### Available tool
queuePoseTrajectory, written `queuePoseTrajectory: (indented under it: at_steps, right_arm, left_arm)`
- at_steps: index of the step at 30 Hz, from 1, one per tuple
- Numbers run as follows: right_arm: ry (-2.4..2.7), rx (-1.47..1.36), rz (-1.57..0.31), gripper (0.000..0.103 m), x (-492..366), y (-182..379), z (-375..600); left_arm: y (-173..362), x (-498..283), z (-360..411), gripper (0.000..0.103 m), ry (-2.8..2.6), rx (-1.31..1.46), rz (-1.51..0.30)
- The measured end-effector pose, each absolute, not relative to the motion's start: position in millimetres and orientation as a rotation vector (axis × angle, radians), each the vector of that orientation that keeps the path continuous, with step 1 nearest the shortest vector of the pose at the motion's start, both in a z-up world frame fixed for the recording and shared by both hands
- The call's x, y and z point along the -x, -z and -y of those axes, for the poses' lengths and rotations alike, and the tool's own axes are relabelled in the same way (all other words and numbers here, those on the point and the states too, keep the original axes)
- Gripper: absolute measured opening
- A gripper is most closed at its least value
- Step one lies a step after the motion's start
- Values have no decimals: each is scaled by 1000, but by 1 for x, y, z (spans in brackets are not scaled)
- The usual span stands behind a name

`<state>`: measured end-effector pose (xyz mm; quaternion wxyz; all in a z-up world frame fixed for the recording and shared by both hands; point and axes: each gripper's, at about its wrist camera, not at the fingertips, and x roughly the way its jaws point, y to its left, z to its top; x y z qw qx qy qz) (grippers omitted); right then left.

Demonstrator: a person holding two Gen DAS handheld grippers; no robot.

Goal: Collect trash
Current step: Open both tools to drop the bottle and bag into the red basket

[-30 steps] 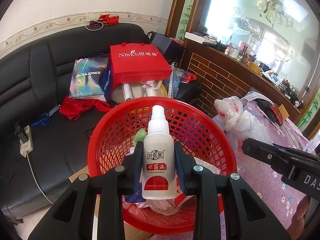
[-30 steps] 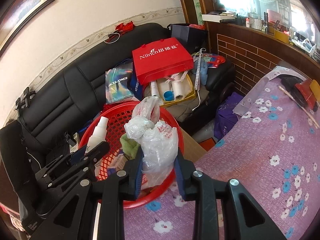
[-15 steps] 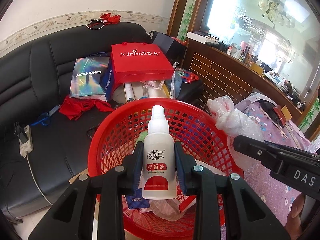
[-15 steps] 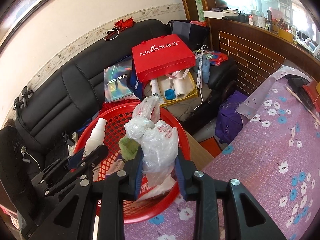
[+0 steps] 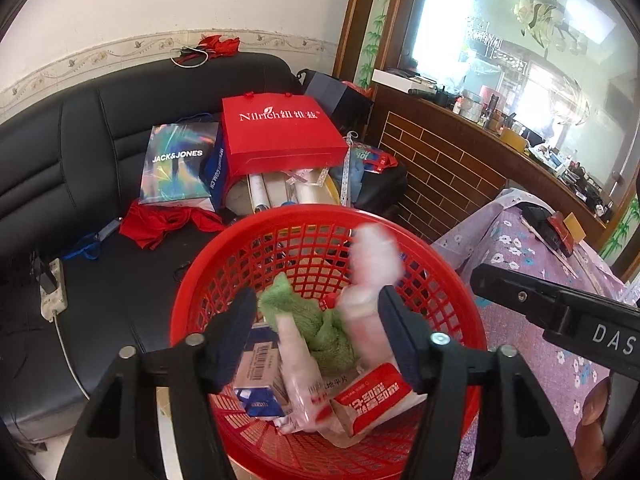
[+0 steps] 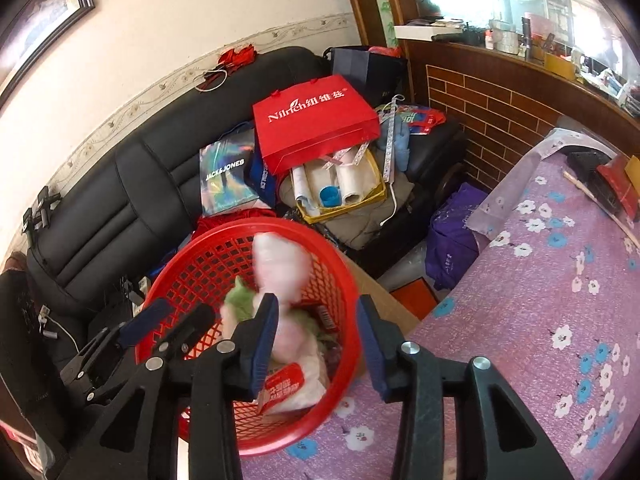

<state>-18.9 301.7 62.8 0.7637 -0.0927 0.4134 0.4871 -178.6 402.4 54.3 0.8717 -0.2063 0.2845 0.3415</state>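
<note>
Left wrist view: both grippers' jaws gape wide above the red basket (image 5: 320,220) of trash.

Black sofa (image 5: 80,128) holds red Nilrich bag (image 5: 280,136), Jack&Jones bag (image 5: 176,164); floral purple tablecloth (image 6: 560,280) right.

Both cameras looked down from close above the red basket (image 5: 208,280) (image 6: 344,280). Both faced the black sofa (image 5: 60,184) (image 6: 132,200) behind it.
</note>
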Motion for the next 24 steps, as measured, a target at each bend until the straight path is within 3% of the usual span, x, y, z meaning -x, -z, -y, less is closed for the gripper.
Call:
queuePoseTrajectory:
  at_steps: [8,18,24]
  right_arm:
    - [-1012,203,-851,60,18,-70,-293]
    - [-881,226,-753,91,16,-83,-273]
    - [-767,299,-611,95,37,-102,-231]
  left_arm:
    - [-53,175,-401,74,-722,417,-595]
    - [-58,182,-397,96,-834,387,-583]
    - [-73,200,-369,99,-896,311,-529]
